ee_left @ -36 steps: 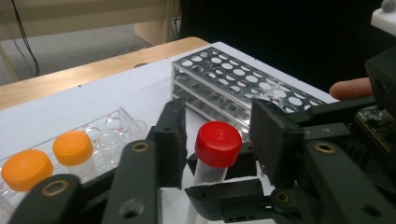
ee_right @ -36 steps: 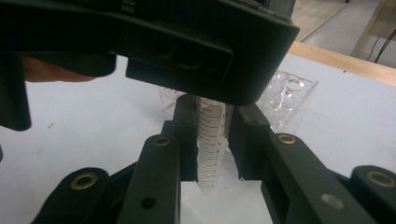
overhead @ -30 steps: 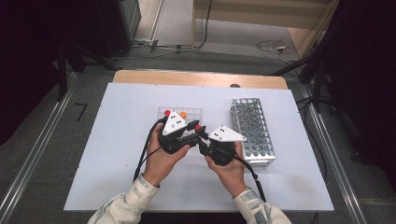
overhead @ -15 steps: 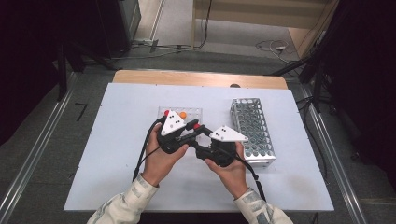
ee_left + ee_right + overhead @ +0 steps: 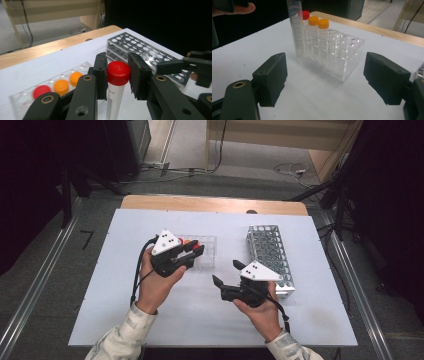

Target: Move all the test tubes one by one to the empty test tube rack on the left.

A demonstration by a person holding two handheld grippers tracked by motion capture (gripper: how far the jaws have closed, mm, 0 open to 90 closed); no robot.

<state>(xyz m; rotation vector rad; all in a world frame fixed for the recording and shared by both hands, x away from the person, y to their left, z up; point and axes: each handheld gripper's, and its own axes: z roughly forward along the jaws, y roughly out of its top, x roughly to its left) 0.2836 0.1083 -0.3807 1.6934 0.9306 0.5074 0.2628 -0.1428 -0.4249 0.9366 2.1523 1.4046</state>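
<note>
left tongs (image 5: 196, 251) clamped tight, right tongs (image 5: 226, 274) apart from them, jaws just spreading wide.

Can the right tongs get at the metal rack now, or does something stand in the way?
Probably yes. The right tongs are open and hold nothing, and the metal rack stands just beside that hand with bare table around it. The tongs point away, so the hand must turn.

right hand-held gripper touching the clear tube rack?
Apart. In the right gripper view, the right hand-held gripper stands open, with bare table between its jaws and the clear tube rack.
</note>
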